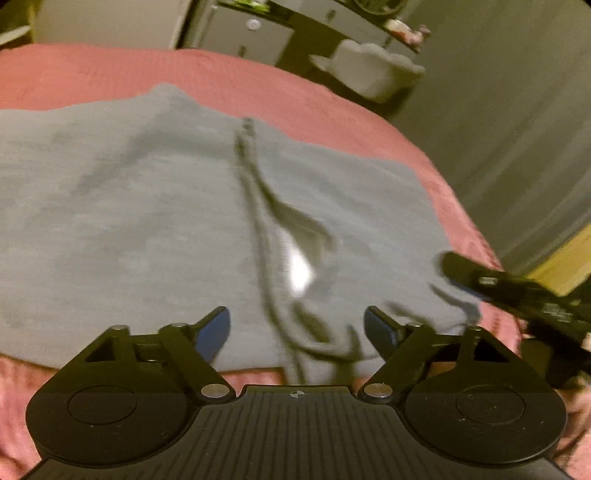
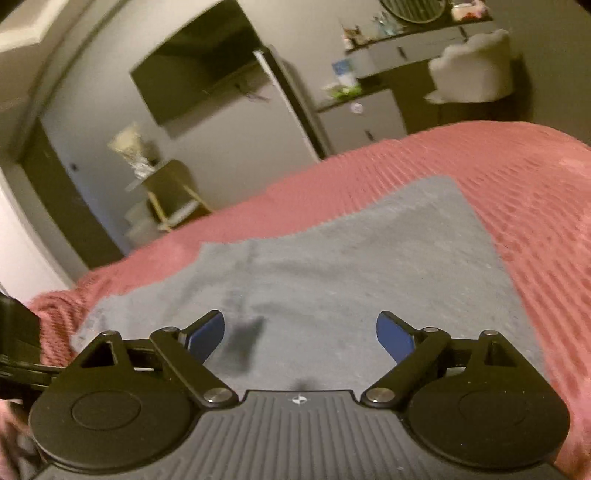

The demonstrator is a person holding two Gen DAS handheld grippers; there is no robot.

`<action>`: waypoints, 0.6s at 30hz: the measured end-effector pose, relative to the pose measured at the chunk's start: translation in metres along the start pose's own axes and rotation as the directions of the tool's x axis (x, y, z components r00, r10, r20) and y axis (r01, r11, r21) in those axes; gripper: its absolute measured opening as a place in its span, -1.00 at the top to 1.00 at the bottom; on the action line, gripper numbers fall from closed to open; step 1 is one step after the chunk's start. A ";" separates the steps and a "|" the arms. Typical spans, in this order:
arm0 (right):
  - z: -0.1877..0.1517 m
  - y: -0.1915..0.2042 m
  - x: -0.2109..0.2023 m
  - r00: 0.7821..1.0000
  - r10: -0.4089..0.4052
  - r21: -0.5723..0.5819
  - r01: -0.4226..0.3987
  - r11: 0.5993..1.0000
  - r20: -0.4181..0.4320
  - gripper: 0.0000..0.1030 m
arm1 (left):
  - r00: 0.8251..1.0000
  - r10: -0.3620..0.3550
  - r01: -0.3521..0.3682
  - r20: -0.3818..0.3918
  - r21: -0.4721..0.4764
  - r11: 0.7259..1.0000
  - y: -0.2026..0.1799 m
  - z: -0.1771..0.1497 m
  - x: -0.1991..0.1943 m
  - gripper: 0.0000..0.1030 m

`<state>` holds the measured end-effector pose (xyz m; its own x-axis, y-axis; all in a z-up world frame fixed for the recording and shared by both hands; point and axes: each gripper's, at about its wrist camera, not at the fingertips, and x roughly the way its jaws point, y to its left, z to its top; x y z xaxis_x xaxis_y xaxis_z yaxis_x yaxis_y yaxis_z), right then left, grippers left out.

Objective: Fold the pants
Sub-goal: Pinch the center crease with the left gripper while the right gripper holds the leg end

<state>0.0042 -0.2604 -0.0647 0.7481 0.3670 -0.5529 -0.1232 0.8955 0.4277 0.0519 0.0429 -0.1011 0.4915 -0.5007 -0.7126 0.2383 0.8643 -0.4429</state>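
Note:
Grey pants (image 1: 147,206) lie spread flat on a pink bedcover (image 1: 258,77), with a dark drawstring (image 1: 255,192) trailing down the middle. My left gripper (image 1: 297,328) hovers over the near edge of the cloth, jaws wide apart, nothing between the blue pads. In the right wrist view the same grey pants (image 2: 351,266) lie folded flat, and my right gripper (image 2: 301,336) stands open above them, holding nothing. The right gripper (image 1: 517,291) also shows as a black arm at the right of the left wrist view, over the cloth's corner.
Beyond the bed stand a white fluffy chair (image 1: 373,70), grey drawers (image 2: 362,118) under a dark shelf (image 2: 406,33), a wall-mounted dark screen (image 2: 199,62) and a small wooden stool (image 2: 173,192). The pink bedcover (image 2: 535,206) surrounds the pants on all sides.

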 end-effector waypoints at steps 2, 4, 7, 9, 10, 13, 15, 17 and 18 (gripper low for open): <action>-0.003 -0.001 0.002 1.000 -0.013 0.009 0.013 1.000 -0.004 -0.75 | 1.000 -0.011 0.011 -0.014 0.011 1.000 -0.006 0.002 0.009 -0.26; -0.004 -0.005 -0.001 1.000 -0.018 0.028 0.018 0.999 0.013 -0.75 | 1.000 0.008 -0.008 -0.026 -0.003 1.000 -0.007 0.004 0.018 -0.01; -0.009 -0.015 -0.002 0.998 -0.052 0.074 0.050 0.996 0.038 -0.75 | 0.999 0.019 -0.020 -0.026 -0.031 0.999 -0.001 0.005 0.025 0.49; -0.011 -0.027 -0.009 0.996 -0.078 0.113 0.072 0.991 0.046 -0.75 | 0.999 0.035 -0.035 -0.018 -0.014 0.999 0.001 0.002 0.021 0.69; -0.013 -0.033 -0.012 0.994 -0.095 0.140 0.087 0.986 0.045 -0.75 | 1.000 0.029 -0.029 -0.009 -0.013 0.999 0.003 0.000 0.018 0.72; -0.018 -0.049 -0.024 0.995 -0.084 0.228 0.071 0.971 0.047 -0.75 | 0.999 0.036 -0.035 0.004 -0.018 0.999 0.007 -0.004 0.012 0.76; -0.022 -0.056 -0.035 0.996 -0.068 0.286 0.047 0.957 0.065 -0.75 | 0.999 0.033 -0.032 0.015 -0.026 0.999 0.007 -0.006 0.007 0.76; -0.027 -0.064 -0.045 0.994 -0.084 0.353 0.052 0.934 0.076 -0.77 | 0.999 0.034 -0.034 0.029 -0.021 0.999 0.001 -0.007 0.003 0.76; -0.030 -0.069 -0.048 0.994 -0.080 0.379 0.047 0.924 0.071 -0.77 | 0.999 0.030 -0.030 0.035 -0.017 0.999 -0.002 -0.007 0.001 0.76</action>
<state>-0.0423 -0.3323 -0.0891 0.8000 0.2752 -0.5331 0.1689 0.7493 0.6403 0.0461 0.0404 -0.1054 0.5274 -0.4722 -0.7063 0.2091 0.8779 -0.4307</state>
